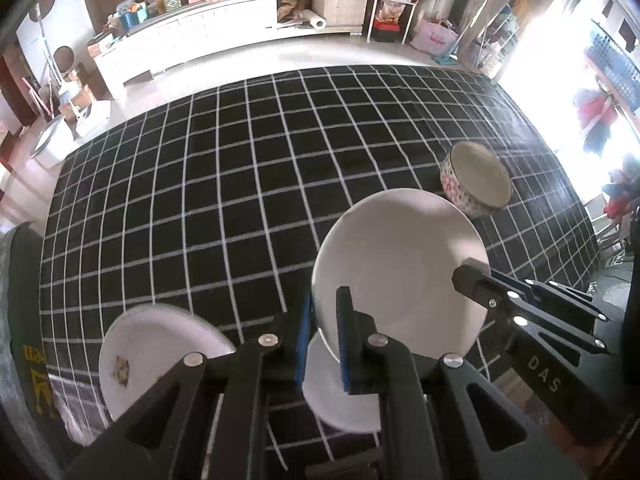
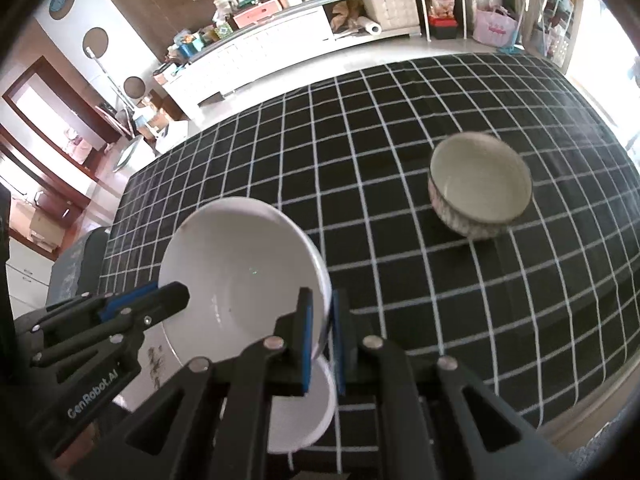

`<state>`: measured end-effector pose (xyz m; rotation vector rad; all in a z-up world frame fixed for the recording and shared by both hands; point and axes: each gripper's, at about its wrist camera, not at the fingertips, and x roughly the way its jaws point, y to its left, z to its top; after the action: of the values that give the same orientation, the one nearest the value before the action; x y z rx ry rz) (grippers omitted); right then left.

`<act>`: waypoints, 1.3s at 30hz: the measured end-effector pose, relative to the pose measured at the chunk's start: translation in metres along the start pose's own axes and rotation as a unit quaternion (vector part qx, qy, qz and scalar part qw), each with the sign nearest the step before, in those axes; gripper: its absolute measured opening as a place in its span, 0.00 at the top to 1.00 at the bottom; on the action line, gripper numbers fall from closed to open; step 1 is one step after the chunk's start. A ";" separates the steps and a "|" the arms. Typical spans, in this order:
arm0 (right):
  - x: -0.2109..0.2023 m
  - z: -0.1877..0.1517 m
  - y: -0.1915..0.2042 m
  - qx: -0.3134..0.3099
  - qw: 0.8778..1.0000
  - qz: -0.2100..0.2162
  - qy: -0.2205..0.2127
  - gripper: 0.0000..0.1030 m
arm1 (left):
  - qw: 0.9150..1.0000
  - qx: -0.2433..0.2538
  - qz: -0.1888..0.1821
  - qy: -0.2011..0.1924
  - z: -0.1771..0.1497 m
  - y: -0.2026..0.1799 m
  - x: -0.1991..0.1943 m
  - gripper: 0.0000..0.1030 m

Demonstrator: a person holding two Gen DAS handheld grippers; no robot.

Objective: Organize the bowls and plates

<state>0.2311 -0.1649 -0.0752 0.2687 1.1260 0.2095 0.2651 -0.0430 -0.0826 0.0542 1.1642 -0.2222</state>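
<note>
Both grippers hold one white bowl (image 1: 400, 264) above the checked tablecloth (image 1: 240, 200). My left gripper (image 1: 324, 332) is shut on its left rim. My right gripper (image 2: 320, 340) is shut on its right rim, and the bowl (image 2: 240, 276) fills the left of the right wrist view. A smaller white bowl (image 1: 340, 396) sits under it on the cloth and also shows in the right wrist view (image 2: 304, 416). A white plate with a flower print (image 1: 148, 352) lies to the left. A patterned bowl (image 1: 476, 180) stands further back right, seen also in the right wrist view (image 2: 480, 188).
The table's near edge (image 2: 580, 420) runs along the bottom right. A dark chair back (image 1: 24, 320) stands at the table's left end. A white counter (image 1: 224, 28) with clutter lines the far wall.
</note>
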 end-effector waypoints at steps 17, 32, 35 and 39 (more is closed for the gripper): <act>0.025 -0.060 0.004 0.010 0.999 -0.007 0.043 0.88 | 1.000 -0.012 -0.002 0.020 -0.049 0.001 0.003 0.91; 0.027 -0.062 0.005 -0.003 0.999 -0.014 0.038 0.88 | 0.999 -0.024 -0.001 0.045 -0.057 0.004 0.024 0.91; 0.028 -0.061 0.006 -0.004 0.999 -0.017 0.036 0.88 | 0.999 -0.027 -0.004 0.047 -0.057 0.005 0.026 0.91; 0.028 -0.061 0.008 -0.011 0.999 -0.023 0.033 0.88 | 0.998 -0.028 -0.002 0.049 -0.057 0.005 0.029 0.91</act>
<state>0.1874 -0.1423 -0.1215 0.2173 1.1939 0.1899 0.2249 -0.0332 -0.1320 0.0150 1.2682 -0.1919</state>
